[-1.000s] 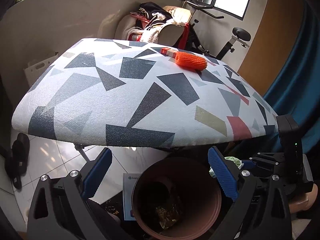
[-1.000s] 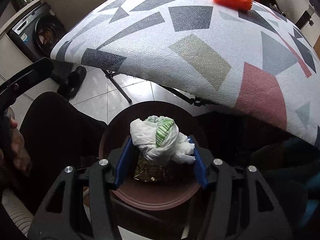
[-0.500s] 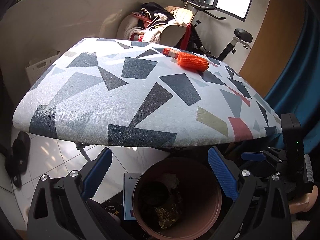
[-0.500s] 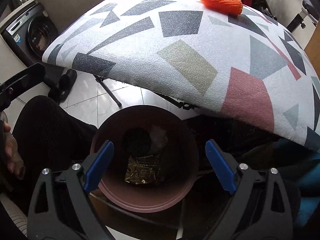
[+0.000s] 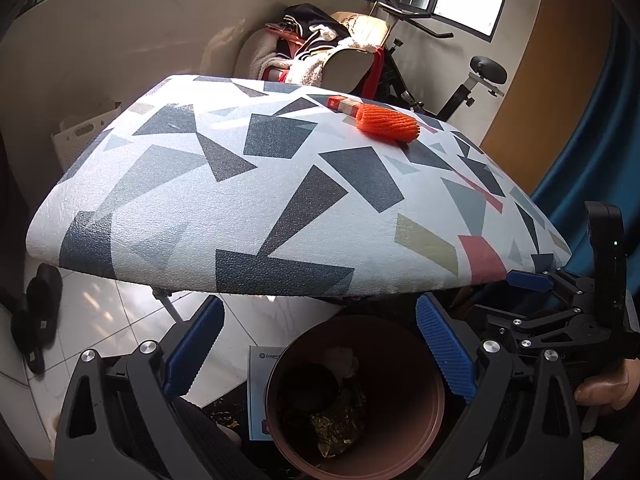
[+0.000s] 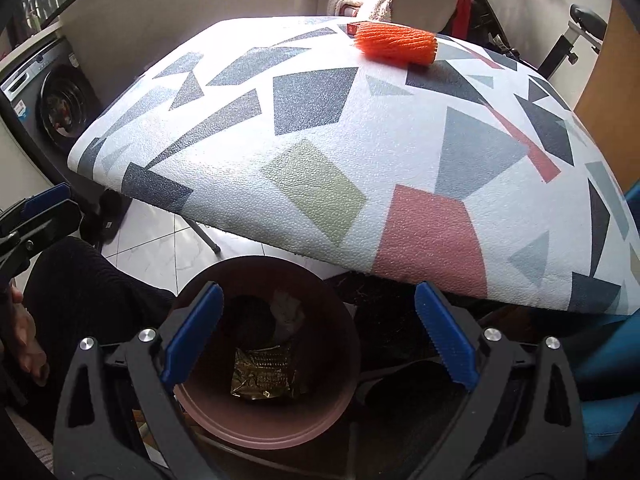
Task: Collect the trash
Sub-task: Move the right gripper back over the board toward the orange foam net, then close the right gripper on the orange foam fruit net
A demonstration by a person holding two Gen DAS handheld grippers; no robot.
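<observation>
In the left wrist view, our left gripper (image 5: 318, 354) holds its jaws released and empty, low in the frame over the brown bin (image 5: 420, 452). The orange foam net (image 5: 387, 123) lies at the upper right of centre, on the far part of the patterned counter (image 5: 240, 200), well apart from the jaws. Its long axis runs from upper left to lower right. A small red box (image 5: 341, 105) sits just beside its left end; we cannot tell whether they touch. Inside the bin we see a gold wrapper (image 5: 340, 426), a dark item and a bit of white crumpled material. At the right edge, the right gripper (image 5: 530, 280) appears side-on.

In the right wrist view, our right gripper (image 6: 316, 334) also has its jaws released and empty, straddling the bin (image 6: 264, 428) at the lower centre. The foam net (image 6: 395, 43) lies near the top, right of centre and straight up the counter (image 6: 320, 140), with its long axis nearly across the frame. We judge the right gripper to be better lined up with it, so a forward reach across the counter suits it. The bin holds the gold wrapper (image 6: 262, 376) and a white crumpled wad (image 6: 286, 312).
</observation>
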